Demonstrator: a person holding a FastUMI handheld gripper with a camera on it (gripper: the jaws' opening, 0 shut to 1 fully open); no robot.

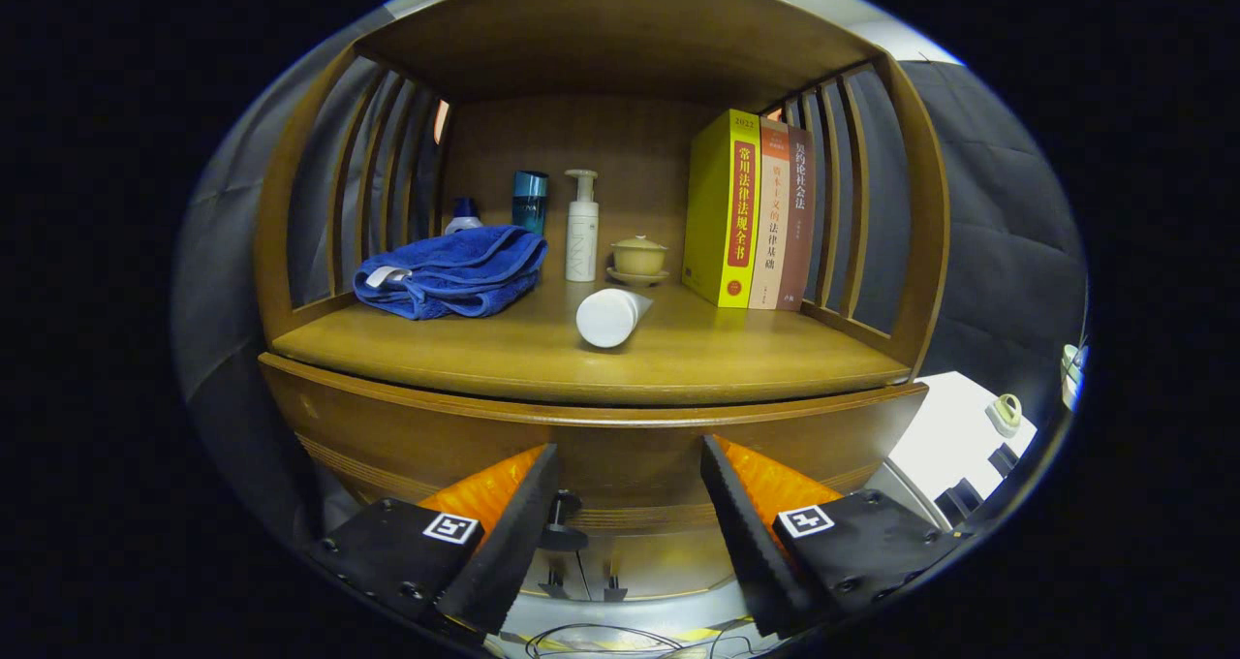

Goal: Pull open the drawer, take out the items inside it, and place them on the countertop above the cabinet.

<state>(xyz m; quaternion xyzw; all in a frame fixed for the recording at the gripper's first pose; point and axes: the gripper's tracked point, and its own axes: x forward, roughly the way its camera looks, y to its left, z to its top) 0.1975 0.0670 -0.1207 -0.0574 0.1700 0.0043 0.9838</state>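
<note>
A wooden cabinet stands in front of me with its countertop (678,359) at mid height. Below the counter's edge runs the closed drawer front (417,436), with a small dark knob (563,506) low down, next to my left finger. My gripper (630,460) is open, its fingers spread wide apart just short of the drawer front, with nothing between them. A white tube (610,316) lies on its side on the countertop, its cap end facing me. The drawer's inside is hidden.
On the counter lie a folded blue towel (450,273) at the left, a white pump bottle (581,225), a teal bottle (530,200), a small lidded cup (639,256) and three upright books (751,211) at the right. Slatted sides enclose the shelf. Cables lie on the floor (620,640).
</note>
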